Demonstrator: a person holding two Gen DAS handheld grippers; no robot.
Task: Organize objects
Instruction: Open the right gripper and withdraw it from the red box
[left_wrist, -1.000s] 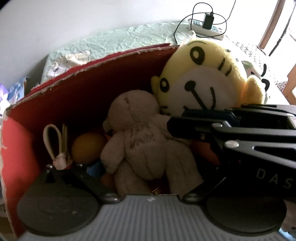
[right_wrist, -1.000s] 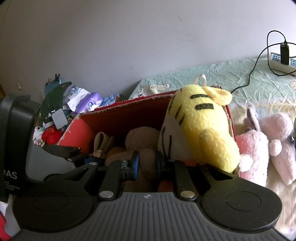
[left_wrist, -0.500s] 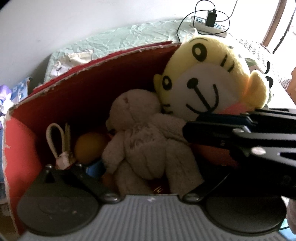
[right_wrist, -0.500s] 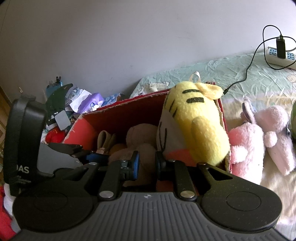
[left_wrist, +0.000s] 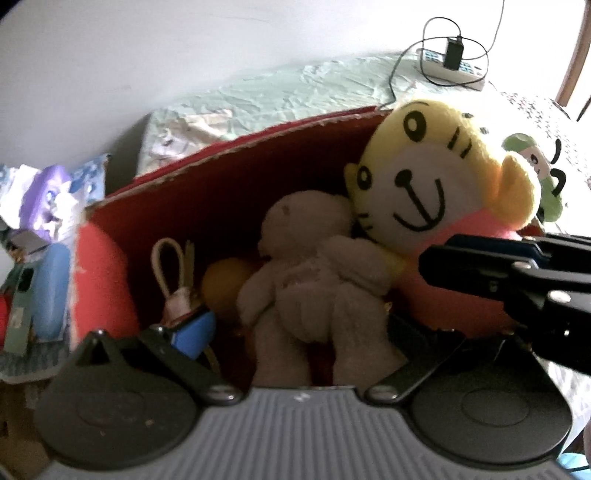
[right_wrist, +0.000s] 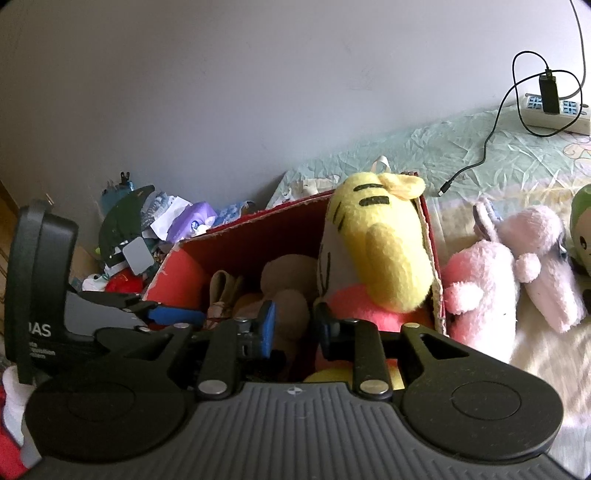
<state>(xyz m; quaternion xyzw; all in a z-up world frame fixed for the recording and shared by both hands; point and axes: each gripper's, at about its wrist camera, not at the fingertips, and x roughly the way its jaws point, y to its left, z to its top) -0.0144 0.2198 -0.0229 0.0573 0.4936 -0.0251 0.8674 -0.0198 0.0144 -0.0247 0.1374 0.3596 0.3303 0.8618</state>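
A red cardboard box holds a yellow tiger plush, a brown bear plush, an orange ball and a small bunny charm. My left gripper stands wide open over the box, the bear's legs lying loose between its fingers. Its blue-padded finger pokes over the box's left wall. My right gripper sits at the box's near right by the tiger's pink belly. Its jaws are opening and grip nothing.
Two pink plush toys and a green one lie on the bed right of the box. A power strip with a charger and cable rests far right. A heap of clutter sits left of the box, against the wall.
The right gripper drew back to the right, off the tiger's belly, and its pads parted a little. The left view tilted up and now shows more wall and clutter.
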